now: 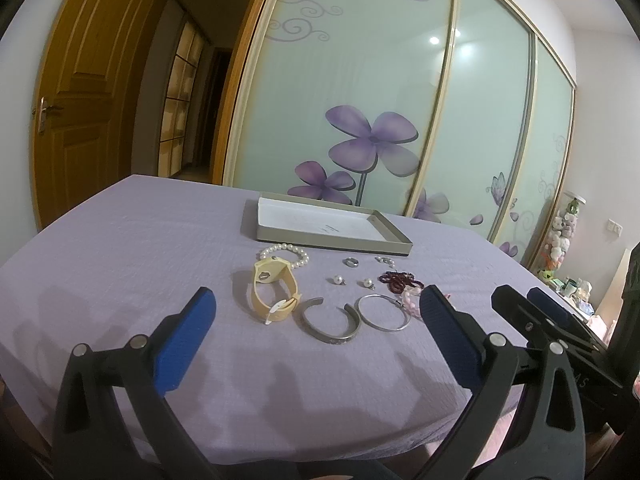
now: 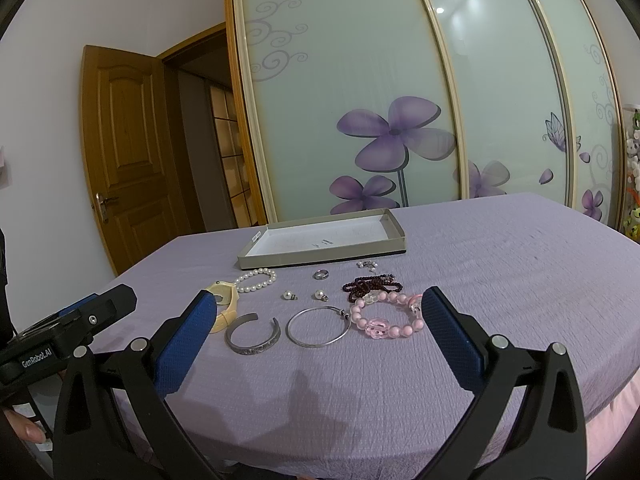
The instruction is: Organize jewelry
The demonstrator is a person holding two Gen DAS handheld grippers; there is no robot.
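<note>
The left claw (image 1: 316,322) hovers with its 2 blue-padded fingers (image 1: 186,340) spread wide and nothing between them, low over the near part of a bench covered in a lilac textured cloth (image 1: 120,248). The right claw (image 2: 316,326) is likewise wide apart and empty, just beside the left one, whose black tip shows at the left edge of the right wrist view. Jewelry lies loose on the cloth ahead of both. Nearest are an open silver cuff bangle with an engraved band (image 2: 252,334) and, just to its right, a thin round silver hoop bangle (image 2: 319,327), which touches a pink beaded bracelet with clear pink charms (image 2: 385,316). To the left of the cuff sits a cream-yellow strap watch (image 1: 275,288), with a white pearl bracelet (image 1: 286,254) just behind it. Farther back lie 2 small pearl earrings (image 2: 289,295), a small silver ring (image 2: 321,275), a dark red beaded strand bunched in a heap (image 2: 370,284), and a tiny silvery piece (image 2: 368,265) too small to identify. Behind all of these rests a shallow grey rectangular cardboard tray with a white inside (image 2: 320,258), holding no jewelry. Beyond the bench stand sliding wardrobe doors with purple flower prints (image 1: 372,144) and a brown wooden door (image 1: 80,100).
</note>
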